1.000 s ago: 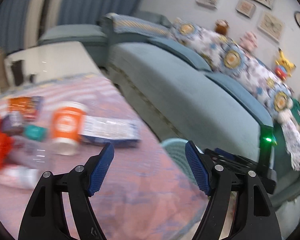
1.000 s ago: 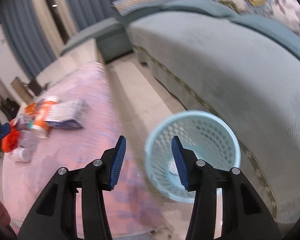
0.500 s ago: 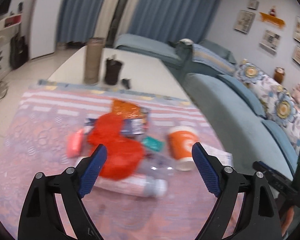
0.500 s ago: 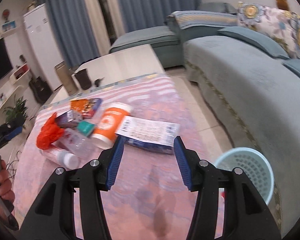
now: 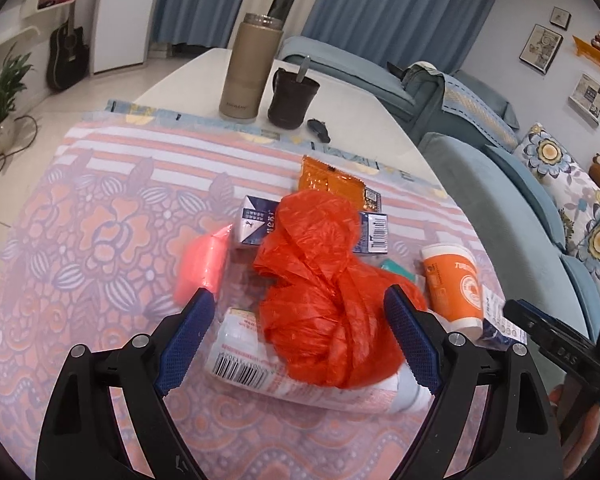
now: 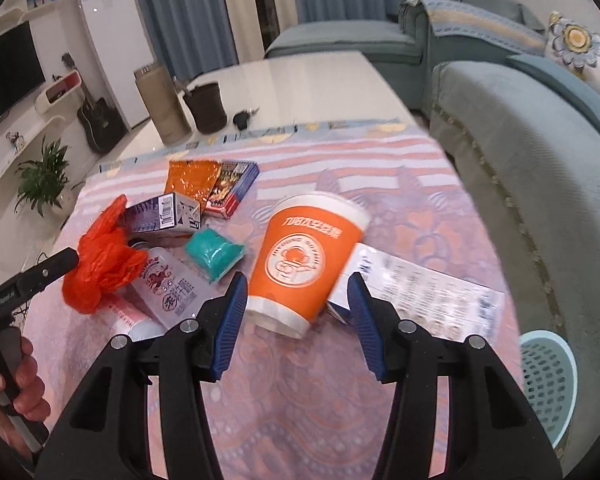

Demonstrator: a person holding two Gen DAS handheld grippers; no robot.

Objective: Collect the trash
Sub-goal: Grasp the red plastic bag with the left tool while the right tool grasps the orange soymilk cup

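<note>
Trash lies in a heap on the patterned tablecloth [image 5: 80, 220]. My left gripper [image 5: 300, 312] is open, its fingers on either side of a crumpled red plastic bag [image 5: 320, 280] that lies on a plastic bottle [image 5: 260, 364]. My right gripper [image 6: 298, 300] is open, its fingers on either side of an orange paper cup [image 6: 304, 264] lying on its side. The cup also shows in the left wrist view [image 5: 454, 284]. A light blue mesh basket [image 6: 548, 380] stands on the floor at the right.
Small cartons [image 6: 162, 214], an orange wrapper [image 6: 188, 176], a teal wad [image 6: 214, 252] and a flat white-and-blue box [image 6: 424, 284] lie around the cup. A tan flask [image 5: 250, 68] and dark mug [image 5: 294, 98] stand at the table's far end. A blue sofa [image 6: 540, 140] runs along the right.
Both grippers swung from the basket and sofa toward the table and closed in on the trash. The left now straddles the red bag, the right straddles the orange cup.
</note>
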